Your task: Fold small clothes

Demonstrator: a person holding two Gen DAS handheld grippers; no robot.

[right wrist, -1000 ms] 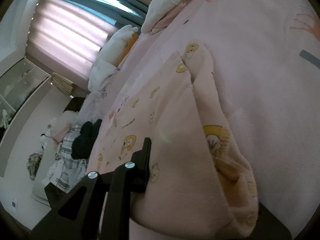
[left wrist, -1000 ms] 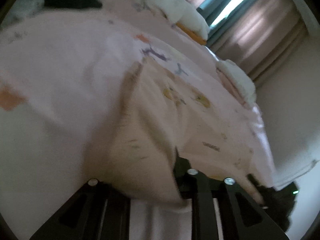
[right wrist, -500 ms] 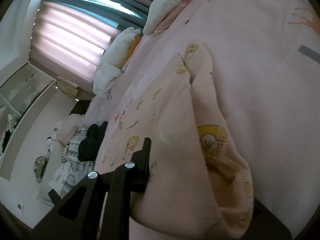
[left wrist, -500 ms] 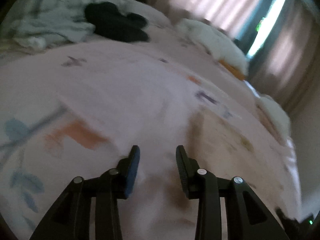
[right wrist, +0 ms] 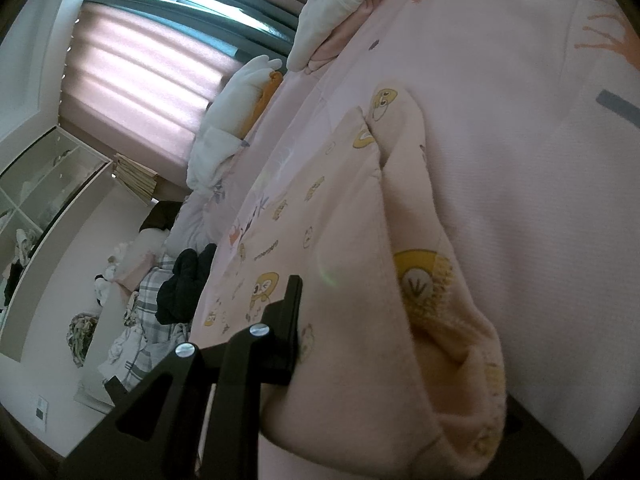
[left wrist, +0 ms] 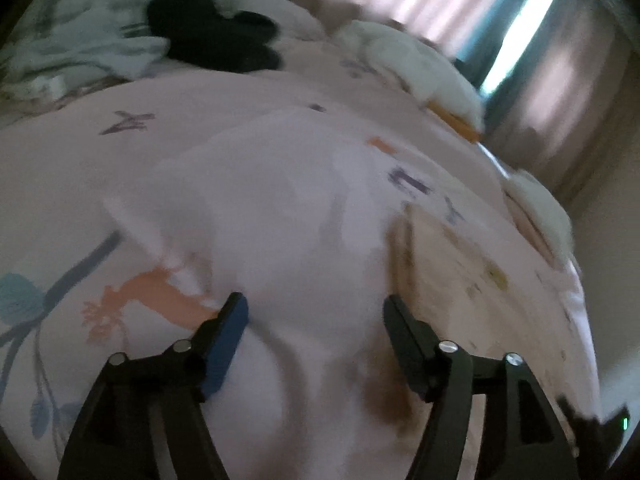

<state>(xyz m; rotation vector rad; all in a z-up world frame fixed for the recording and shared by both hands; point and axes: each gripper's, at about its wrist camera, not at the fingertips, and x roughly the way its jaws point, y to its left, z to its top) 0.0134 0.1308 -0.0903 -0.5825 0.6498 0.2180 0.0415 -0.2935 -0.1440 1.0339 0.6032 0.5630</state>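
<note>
A pale pink small garment (right wrist: 344,208) printed with yellow ducks lies on the pink bedsheet (right wrist: 520,200). My right gripper (right wrist: 360,332) is shut on its near folded edge; the cloth bulges over the jaws and hides the right finger. In the left wrist view the same garment (left wrist: 460,264) lies to the right, blurred. My left gripper (left wrist: 314,308) hovers over the bare sheet (left wrist: 260,200) just left of the garment. Its jaws are opening wide, with nothing between them.
A black garment (left wrist: 216,40) and a plaid cloth (left wrist: 60,40) lie at the far side of the bed. White folded piles (left wrist: 420,72) sit along the curtain side. A glass-fronted cabinet (right wrist: 40,200) stands by the wall.
My left gripper let go of the garment's edge, swung left over the bare sheet and spread its jaws. The right gripper kept still, gripping the cloth.
</note>
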